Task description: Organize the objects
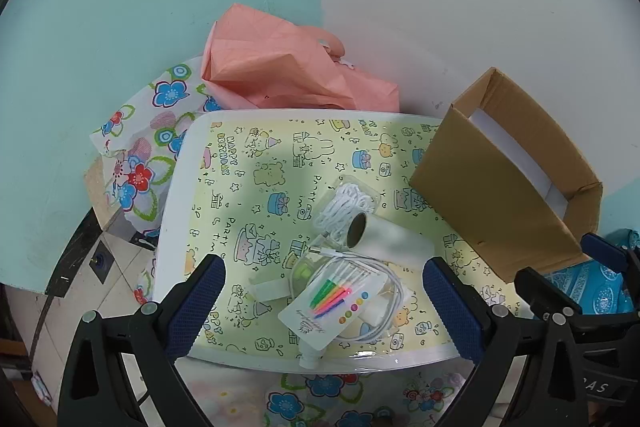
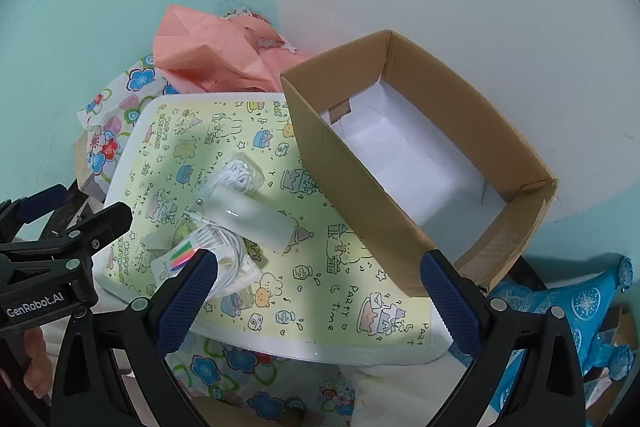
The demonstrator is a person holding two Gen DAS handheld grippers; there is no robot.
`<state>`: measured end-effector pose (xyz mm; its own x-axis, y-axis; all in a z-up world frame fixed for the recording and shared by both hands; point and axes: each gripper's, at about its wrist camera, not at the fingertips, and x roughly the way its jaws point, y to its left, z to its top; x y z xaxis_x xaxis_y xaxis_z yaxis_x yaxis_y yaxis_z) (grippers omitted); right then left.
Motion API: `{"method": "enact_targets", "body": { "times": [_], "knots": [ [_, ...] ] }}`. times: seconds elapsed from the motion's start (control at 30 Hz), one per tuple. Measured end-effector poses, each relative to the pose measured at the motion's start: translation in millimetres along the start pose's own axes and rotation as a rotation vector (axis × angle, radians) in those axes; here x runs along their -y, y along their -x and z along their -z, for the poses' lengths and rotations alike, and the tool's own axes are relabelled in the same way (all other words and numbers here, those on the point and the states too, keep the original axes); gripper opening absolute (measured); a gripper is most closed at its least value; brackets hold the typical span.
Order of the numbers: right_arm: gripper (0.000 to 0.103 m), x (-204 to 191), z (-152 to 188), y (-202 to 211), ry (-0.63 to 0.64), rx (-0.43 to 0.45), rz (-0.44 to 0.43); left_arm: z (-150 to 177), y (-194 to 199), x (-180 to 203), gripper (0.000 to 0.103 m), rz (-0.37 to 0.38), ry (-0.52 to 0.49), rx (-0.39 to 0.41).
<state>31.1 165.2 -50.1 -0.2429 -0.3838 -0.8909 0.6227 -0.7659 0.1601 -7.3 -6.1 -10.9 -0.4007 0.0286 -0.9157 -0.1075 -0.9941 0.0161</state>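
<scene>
A: Clutter sits on the near left of the table (image 1: 248, 155): a candle pack (image 1: 334, 301) over a coiled cable (image 1: 384, 307), a roll (image 1: 384, 241), a cord tub (image 1: 352, 203).

B: Box (image 2: 404, 147)?

A: Far right, white-lined, nothing inside.

B: Jaws?

A: Left gripper (image 1: 324, 301) spread wide above the pile, gripping nothing. Right gripper (image 2: 318, 293) also spread, over bare tabletop beside the box.

Quick count of the stuff on the yellow party-print table (image 1: 248, 187)

One cardboard box (image 2: 400, 155) at the table's right edge, one white roll (image 1: 384, 239) mid-table, one candle card (image 1: 332, 311) near its front edge, two white cable bundles (image 1: 344, 207) beside the roll, one pink bag (image 1: 280, 67) behind the table.
</scene>
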Motion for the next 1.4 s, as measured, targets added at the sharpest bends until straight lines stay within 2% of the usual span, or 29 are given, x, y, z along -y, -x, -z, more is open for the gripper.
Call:
{"method": "enact_targets", "body": {
  "times": [0.57, 0.6, 0.77, 0.8, 1.13, 1.17, 1.4],
  "knots": [
    [0.102, -6, -5, -3, 0.051, -0.02, -0.027, -5, 1, -5, 0.101, -0.015, -0.012, 0.017],
    [0.103, -6, -5, -4, 0.053, -0.022, -0.028, -5, -1, -4, 0.101, -0.014, -0.108, 0.025],
    [0.103, -5, -6, -10, 0.062, -0.036, -0.034, -5, -9, -1, 0.101, -0.015, -0.128, 0.013],
    [0.103, -5, -6, -11, 0.101, -0.044, -0.049, -5, -10, -1, 0.101, -0.016, -0.13, 0.011],
    [0.102, -2, -9, -15, 0.092, -0.05, -0.044, -6, -12, -1, 0.101, -0.013, -0.151, 0.008],
    [0.103, -2, -11, -15, 0.312, -0.093, -0.14, -5, -12, -1, 0.101, -0.018, -0.153, 0.012],
    [0.103, -5, -12, -9, 0.332, -0.088, -0.155, -4, -7, -2, 0.101, -0.019, -0.155, 0.014]
  ]
}}
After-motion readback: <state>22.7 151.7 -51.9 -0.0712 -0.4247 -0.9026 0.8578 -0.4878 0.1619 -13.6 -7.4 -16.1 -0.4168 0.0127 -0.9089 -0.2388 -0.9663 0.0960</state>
